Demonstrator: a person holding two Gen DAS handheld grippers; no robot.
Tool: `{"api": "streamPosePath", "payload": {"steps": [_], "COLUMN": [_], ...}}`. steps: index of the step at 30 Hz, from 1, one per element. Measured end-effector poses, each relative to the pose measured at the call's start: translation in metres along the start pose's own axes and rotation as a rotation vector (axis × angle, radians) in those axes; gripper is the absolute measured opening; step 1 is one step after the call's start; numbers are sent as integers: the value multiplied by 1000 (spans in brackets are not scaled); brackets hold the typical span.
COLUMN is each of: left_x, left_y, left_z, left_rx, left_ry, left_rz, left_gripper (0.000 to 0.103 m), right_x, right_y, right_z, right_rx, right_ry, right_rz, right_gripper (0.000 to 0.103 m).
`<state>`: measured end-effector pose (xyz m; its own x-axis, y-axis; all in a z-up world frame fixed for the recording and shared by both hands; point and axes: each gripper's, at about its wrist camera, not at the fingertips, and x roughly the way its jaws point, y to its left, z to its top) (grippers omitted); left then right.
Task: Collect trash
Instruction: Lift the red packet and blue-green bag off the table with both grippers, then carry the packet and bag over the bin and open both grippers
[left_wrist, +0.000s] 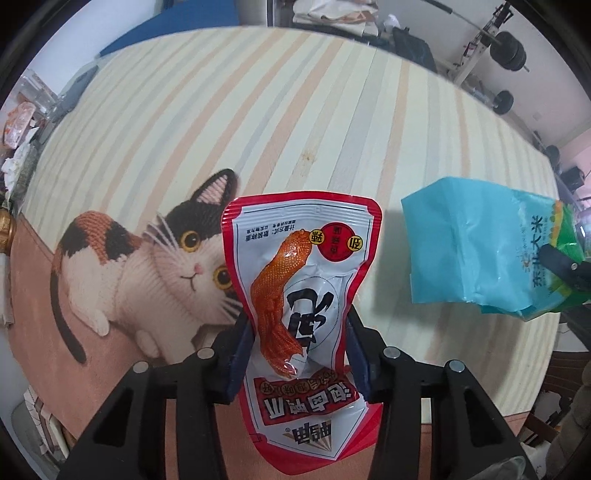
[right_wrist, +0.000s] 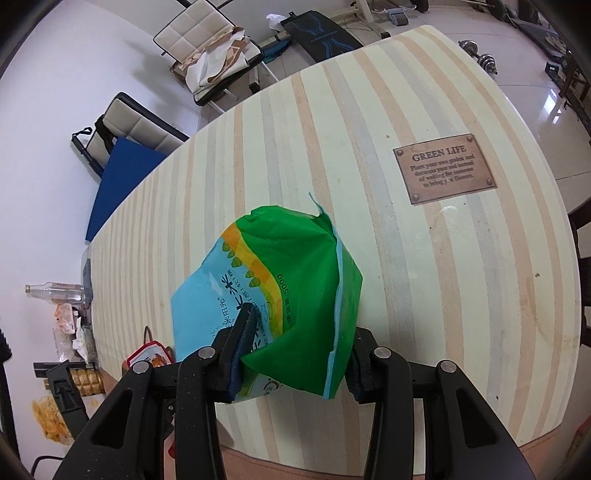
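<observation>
1. Striped tablecloth (right_wrist: 406, 258), both items lifted clear of it.
2. L gripper (left_wrist: 299, 343) fingers clamped on red snack pouch (left_wrist: 295, 280).
3. R gripper (right_wrist: 295, 354) pinches green/blue rice bag (right_wrist: 295, 288).
4. Step: pickup done, carry. Next needs a bin; 0 seen.

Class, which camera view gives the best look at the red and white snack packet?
The left wrist view: the red and white snack packet fills the centre, clamped in the left gripper, print fully visible. The right wrist view shows only a red corner beside the green and blue rice bag.
</observation>
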<state>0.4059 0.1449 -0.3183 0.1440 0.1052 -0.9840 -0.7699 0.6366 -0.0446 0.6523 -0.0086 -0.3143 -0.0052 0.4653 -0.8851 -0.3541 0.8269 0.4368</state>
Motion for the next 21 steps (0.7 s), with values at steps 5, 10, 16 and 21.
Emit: {"api": "streamPosePath", "payload": {"steps": [5, 10, 16, 21], "left_x": [-31, -68, -103, -123], "left_y": [9, 23, 42, 62], "left_z": [-25, -59, -98, -144], "left_rx": [-4, -11, -2, 6], "left_ry": [-45, -93, -131, -156], "left_rz": [-19, -30, -55, -111], "left_gripper": [43, 43, 43, 43], "right_x": [-20, -42, -75, -110], "right_y": [-5, -9, -15, -21], "right_z": [-9, -28, -71, -132], "right_rx": [-2, -10, -2, 8], "right_ry": [-16, -26, -36, -48], "right_rz": [23, 43, 70, 105], "right_gripper": [44, 44, 44, 44]}}
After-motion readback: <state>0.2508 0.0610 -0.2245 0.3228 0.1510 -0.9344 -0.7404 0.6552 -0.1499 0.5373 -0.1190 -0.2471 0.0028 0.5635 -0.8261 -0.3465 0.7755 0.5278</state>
